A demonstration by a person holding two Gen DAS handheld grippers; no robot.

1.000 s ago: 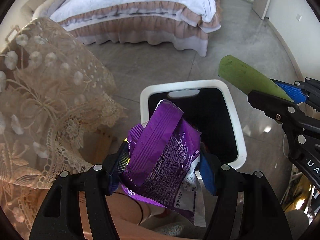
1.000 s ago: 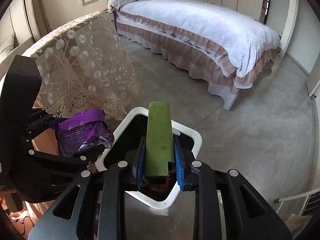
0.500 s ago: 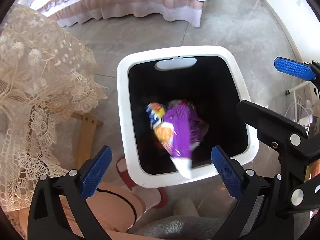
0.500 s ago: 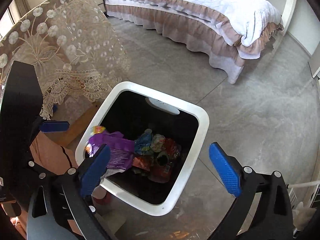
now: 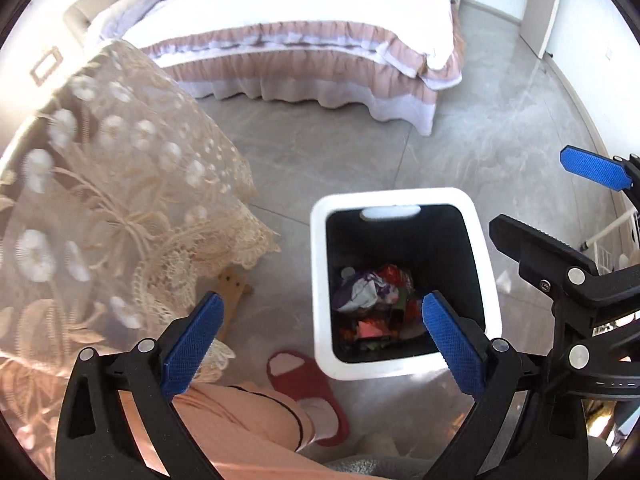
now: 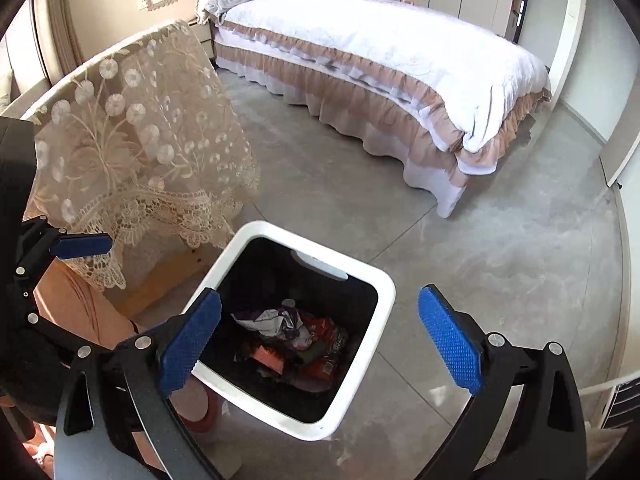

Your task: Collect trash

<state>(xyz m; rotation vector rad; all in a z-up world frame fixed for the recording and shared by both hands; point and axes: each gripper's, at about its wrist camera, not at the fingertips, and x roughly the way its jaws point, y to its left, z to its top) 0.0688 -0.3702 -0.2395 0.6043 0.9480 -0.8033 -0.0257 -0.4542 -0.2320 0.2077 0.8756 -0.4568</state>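
Note:
A white-rimmed bin (image 5: 400, 366) with a black inside stands on the grey floor; it also shows in the right wrist view (image 6: 372, 354). Several wrappers lie at its bottom, among them a crumpled purple and white packet (image 5: 362, 290), also seen in the right wrist view (image 6: 276, 320). My left gripper (image 5: 320, 338) is open and empty above the bin's near left side. My right gripper (image 6: 320, 338) is open and empty above the bin, and its blue pads (image 5: 592, 170) show at the right of the left wrist view.
A table under a lace cloth (image 5: 100, 208) stands left of the bin. A bed with a frilled skirt (image 6: 392, 80) lies beyond. The person's leg and red slipper (image 5: 308, 392) are beside the bin's near edge. Grey floor (image 6: 500, 248) spreads to the right.
My left gripper opened and the purple packet fell into the bin. My right gripper opened and let go of the green piece. Both grippers have since lifted back from the bin.

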